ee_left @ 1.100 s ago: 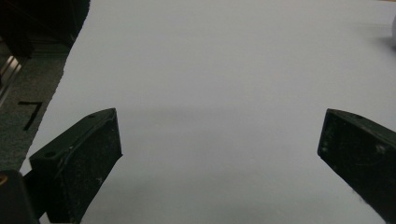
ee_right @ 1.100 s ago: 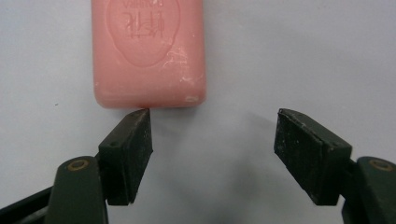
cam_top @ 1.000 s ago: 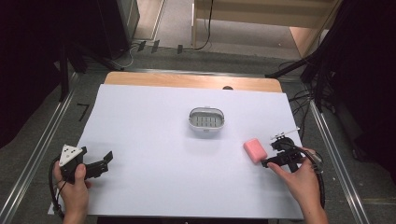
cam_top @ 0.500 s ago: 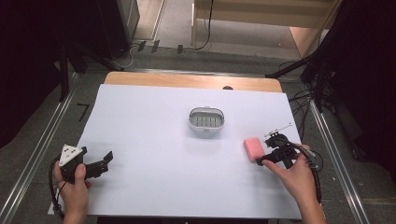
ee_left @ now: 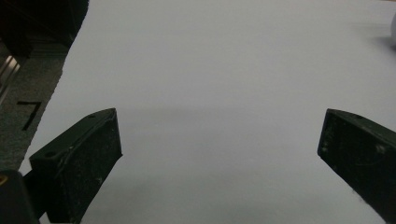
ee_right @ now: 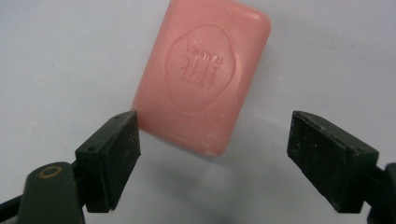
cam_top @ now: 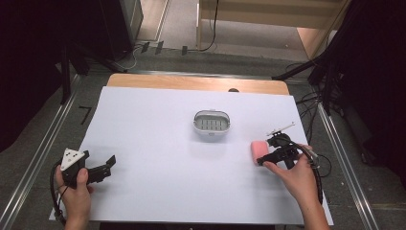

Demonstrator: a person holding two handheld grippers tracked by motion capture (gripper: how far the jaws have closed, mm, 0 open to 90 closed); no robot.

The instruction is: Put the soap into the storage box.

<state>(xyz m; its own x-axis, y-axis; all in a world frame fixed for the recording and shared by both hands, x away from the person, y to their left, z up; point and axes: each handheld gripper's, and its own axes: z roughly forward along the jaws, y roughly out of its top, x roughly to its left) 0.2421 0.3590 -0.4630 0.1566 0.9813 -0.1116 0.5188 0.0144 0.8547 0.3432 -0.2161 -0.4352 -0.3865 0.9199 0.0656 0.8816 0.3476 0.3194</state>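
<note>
Right tool [ee_right: 212, 158] spread wide, jaws just opening, gripping nothing; pink soap [ee_right: 201, 77] at twelve o'clock. Advance, square up across narrow sides, close gently. Left tool [cam_top: 98, 168] open, empty.

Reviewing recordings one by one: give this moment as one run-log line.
right gripper: jaws just opening, nearing pink soap, not gripped | left gripper: open, idle | soap dish: mid-table

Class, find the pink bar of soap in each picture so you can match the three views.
High view: soap right of middle, in front of the right hand-held gripper.
Left gripper view: I can't find it.
Right gripper view: soap top centre, just past the open jaws.
Shared landmark: the white table sheet.
</note>
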